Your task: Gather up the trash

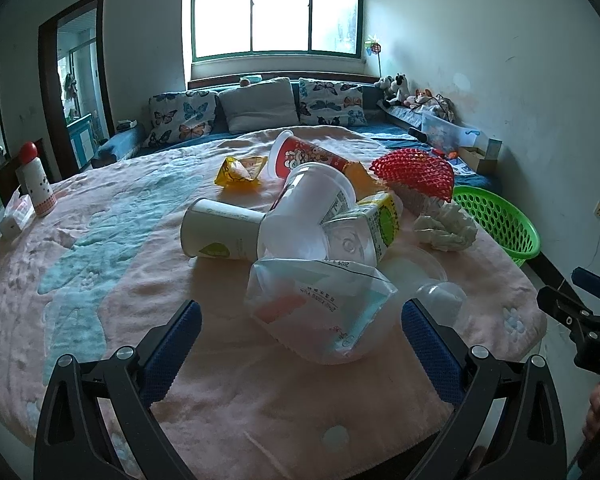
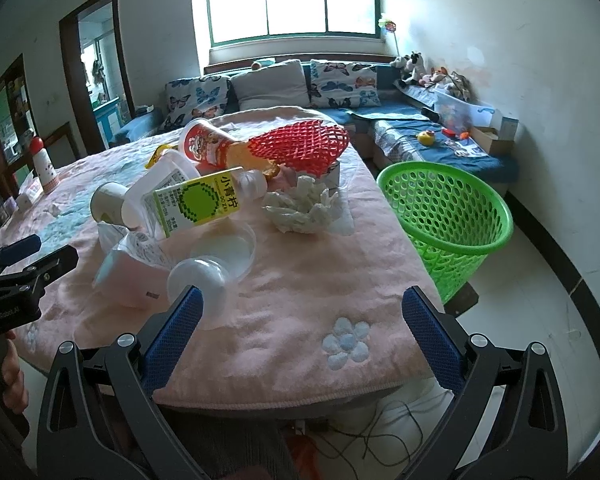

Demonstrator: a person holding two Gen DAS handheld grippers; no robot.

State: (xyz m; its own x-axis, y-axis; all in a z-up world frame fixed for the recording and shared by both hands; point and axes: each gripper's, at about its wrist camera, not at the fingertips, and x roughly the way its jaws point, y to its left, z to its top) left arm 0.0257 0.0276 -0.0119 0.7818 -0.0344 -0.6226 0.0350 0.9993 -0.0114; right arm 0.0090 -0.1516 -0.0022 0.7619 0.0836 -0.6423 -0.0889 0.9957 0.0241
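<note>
— Both of your grippers are spread wide and hold nothing. Your left gripper (image 1: 300,344) hangs low over the near part of the tabletop (image 1: 228,392), which carries a pink cloth, and the clear plastic bag (image 1: 320,312) lies between its blue pads, a little ahead of them. I cannot tell if the pads touch it.

— And the right one?

— Your right gripper (image 2: 300,332) is over the near right corner of the tabletop (image 2: 300,280). Its left pad is just beside the small clear dome lid (image 2: 198,276). Between the pads you have bare cloth with a white flower pattern, and the front edge of the tabletop runs just below them.

— Where is the trash?

— Most lies in one pile at the middle: the white paper cup (image 1: 220,228) on its side, the big clear cup (image 1: 308,208), the yellow-green juice carton (image 2: 198,200), the red printed cup (image 2: 204,146), the red foam net (image 2: 300,146) and the crumpled tissue (image 2: 300,208). The yellow wrapper (image 1: 240,170) lies a little apart, further back.

— And the bin?

— Your green basket (image 2: 452,216) stands on the floor just beside the right edge of the tabletop, its mouth open upward. The cloth near that edge is free on your side of the tissue.
</note>
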